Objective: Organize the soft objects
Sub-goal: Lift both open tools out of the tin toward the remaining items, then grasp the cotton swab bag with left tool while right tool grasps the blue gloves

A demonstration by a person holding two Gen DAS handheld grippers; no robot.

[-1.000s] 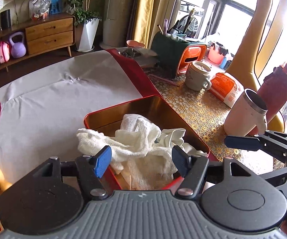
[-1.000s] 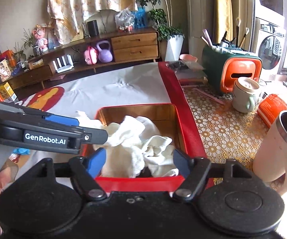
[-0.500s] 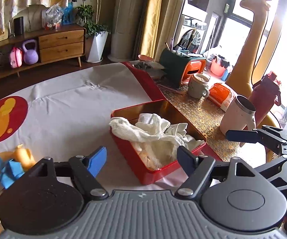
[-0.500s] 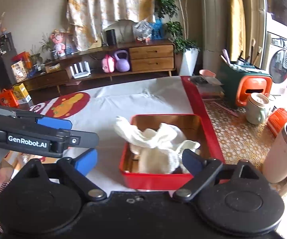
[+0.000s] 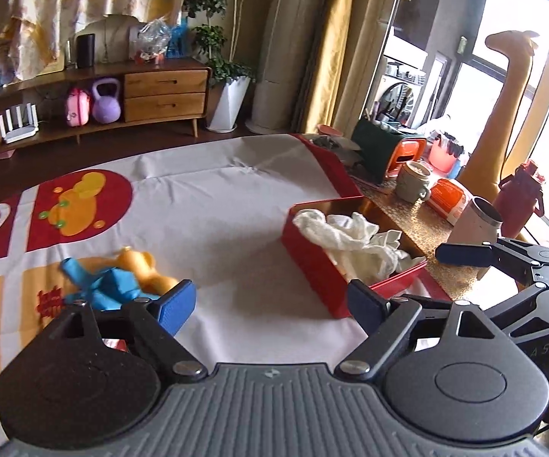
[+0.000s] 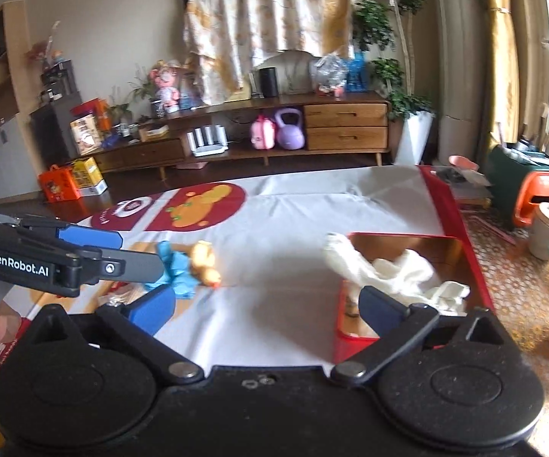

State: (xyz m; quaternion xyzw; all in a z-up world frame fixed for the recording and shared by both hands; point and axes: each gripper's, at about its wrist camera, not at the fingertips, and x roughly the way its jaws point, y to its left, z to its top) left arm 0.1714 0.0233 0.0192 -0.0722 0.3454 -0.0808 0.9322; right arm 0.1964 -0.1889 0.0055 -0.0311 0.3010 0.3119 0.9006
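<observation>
Both tongs are clear of the red tin (image 5: 324, 266) and I've got nothing in hand. The white cloths (image 5: 350, 238) sit heaped in that tin, one end flopped over its near-left rim, so that lot looks done to me.

What's left loose is the orange plush toy (image 5: 148, 270) tangled with the blue fabric (image 5: 103, 285), lying on the white surface (image 5: 236, 228) well to the left of the tin. From my left tongs (image 5: 270, 304) the bundle is ahead and to the left, just beyond the left blue pad; its long axis runs roughly left to right across my view. From my right tongs (image 6: 266, 306) it lies further ahead and to the left, with the left tool's arm crossing in front. So the left side is the nearer one, I reckon, and should take it.

Left tongs: jaws opening, wide apart, nothing between them but bare cloth-covered surface. Right tongs: opening too, spread as wide as they go, empty, with the tin's near corner just behind the right pad and not touching as far as I can tell.
</observation>
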